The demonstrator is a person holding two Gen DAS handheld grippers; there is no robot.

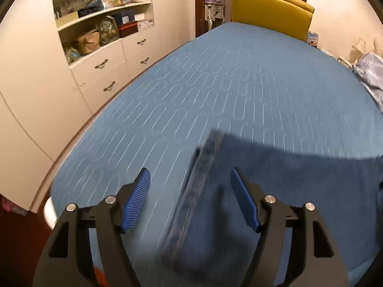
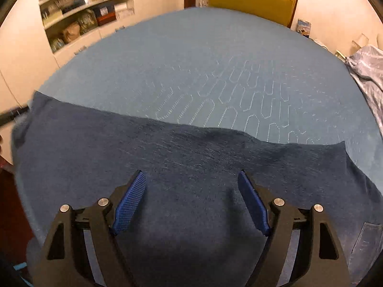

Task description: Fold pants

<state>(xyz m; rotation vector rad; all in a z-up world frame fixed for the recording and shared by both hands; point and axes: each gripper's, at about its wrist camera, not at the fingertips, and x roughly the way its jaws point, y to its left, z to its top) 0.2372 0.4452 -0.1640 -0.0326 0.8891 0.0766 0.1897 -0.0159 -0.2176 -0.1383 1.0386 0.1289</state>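
The left gripper (image 1: pixel 190 174) hangs with its blue pads spread wide and nothing pinched between them, just above the hemmed end of the dark blue pants (image 1: pixel 275 191), which lie flat along the near side of the quilted blue bed (image 1: pixel 239 83). The right gripper (image 2: pixel 191 179) likewise stands apart and empty over the middle of the pants (image 2: pixel 167 148). Behind stand a yellow headboard (image 1: pixel 270 9) and white shelves (image 1: pixel 103 12).
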